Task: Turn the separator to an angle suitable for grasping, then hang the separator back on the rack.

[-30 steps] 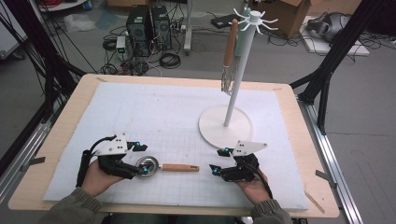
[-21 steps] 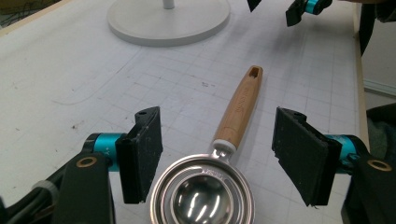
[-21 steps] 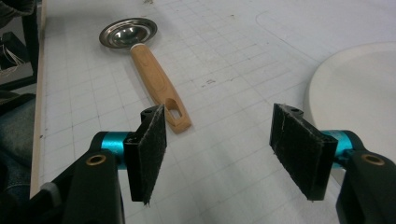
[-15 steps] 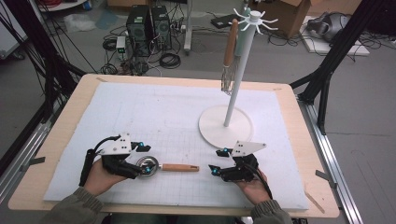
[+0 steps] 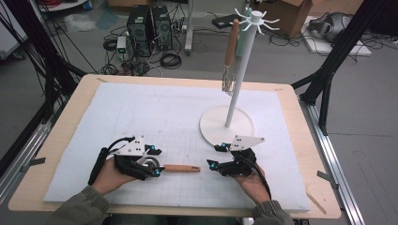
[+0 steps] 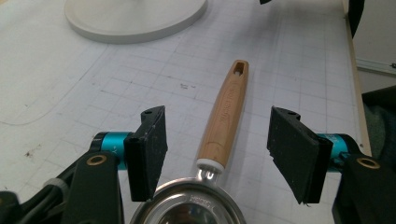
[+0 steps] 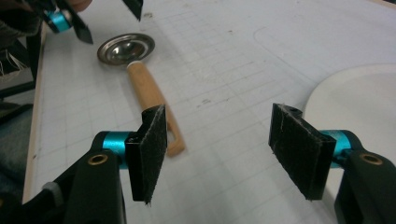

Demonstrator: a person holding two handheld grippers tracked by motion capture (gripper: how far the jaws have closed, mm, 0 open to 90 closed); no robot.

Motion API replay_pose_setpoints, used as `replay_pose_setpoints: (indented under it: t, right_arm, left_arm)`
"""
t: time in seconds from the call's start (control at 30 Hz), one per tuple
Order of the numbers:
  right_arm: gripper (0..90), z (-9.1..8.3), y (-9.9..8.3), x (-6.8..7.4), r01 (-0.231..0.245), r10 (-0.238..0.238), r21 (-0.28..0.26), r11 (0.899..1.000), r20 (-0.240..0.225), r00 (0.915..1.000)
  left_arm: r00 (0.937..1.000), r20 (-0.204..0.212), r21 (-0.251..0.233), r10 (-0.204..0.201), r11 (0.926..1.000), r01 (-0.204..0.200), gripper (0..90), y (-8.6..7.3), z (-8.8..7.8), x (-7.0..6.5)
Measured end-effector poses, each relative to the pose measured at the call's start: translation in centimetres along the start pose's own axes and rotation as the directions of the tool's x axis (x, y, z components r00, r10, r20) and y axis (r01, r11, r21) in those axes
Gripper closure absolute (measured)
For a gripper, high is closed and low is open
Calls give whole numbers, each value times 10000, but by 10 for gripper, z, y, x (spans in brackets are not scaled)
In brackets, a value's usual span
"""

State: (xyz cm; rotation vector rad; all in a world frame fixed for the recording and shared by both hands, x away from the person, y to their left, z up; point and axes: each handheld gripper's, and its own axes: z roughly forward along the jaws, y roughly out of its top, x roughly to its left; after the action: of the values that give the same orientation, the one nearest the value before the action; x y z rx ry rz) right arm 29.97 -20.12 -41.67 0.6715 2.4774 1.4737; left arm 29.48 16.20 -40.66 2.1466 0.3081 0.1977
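Observation:
A small metal strainer (image 5: 150, 165) with a wooden handle (image 5: 181, 168) lies on the white mat, handle pointing right. My left gripper (image 5: 155, 161) hovers over its bowl. In the left gripper view the handle (image 6: 224, 114) runs between the black pads (image 6: 149, 144) with a gap on each side. The jaws of my left gripper (image 6: 222, 140) have just been closing and stay open, not touching the handle. My right gripper (image 5: 215, 156) stands open just right of the handle's end. In the right gripper view its jaws (image 7: 224, 144) hold nothing, and the strainer (image 7: 126, 48) lies ahead.
A white hook stand (image 5: 237, 75) rises from a round base (image 5: 213, 126) behind my right gripper. A whisk (image 5: 229, 61) with a wooden handle hangs from it. The mat (image 5: 155, 112) covers most of the wooden table.
My left gripper has slid right, over the strainer's bowl toward the handle. The right gripper and the strainer have stayed put.

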Motion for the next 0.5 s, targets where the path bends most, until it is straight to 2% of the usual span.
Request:
replay_pose_setpoints:
  t: [0.2, 0.27, 0.5]
  right_arm:
    - [358, 5, 0, -1, 127, -124, 284, 9995, -80, 9999]
    - [357, 4, -1, 0, 168, -165, 324, 9993, -111, 9998]
    - [356, 2, 0, 2, 203, -197, 301, 9993, -209, 9996]
  left_arm:
    - [9997, 219, 326, -115, 9994, 108, 406, 0, 10, 4]
    - [9998, 220, 508, -34, 9987, 23, 413, 2, 11, 5]
    - [9988, 475, 654, 137, 9977, -168, 428, 10, 17, 5]
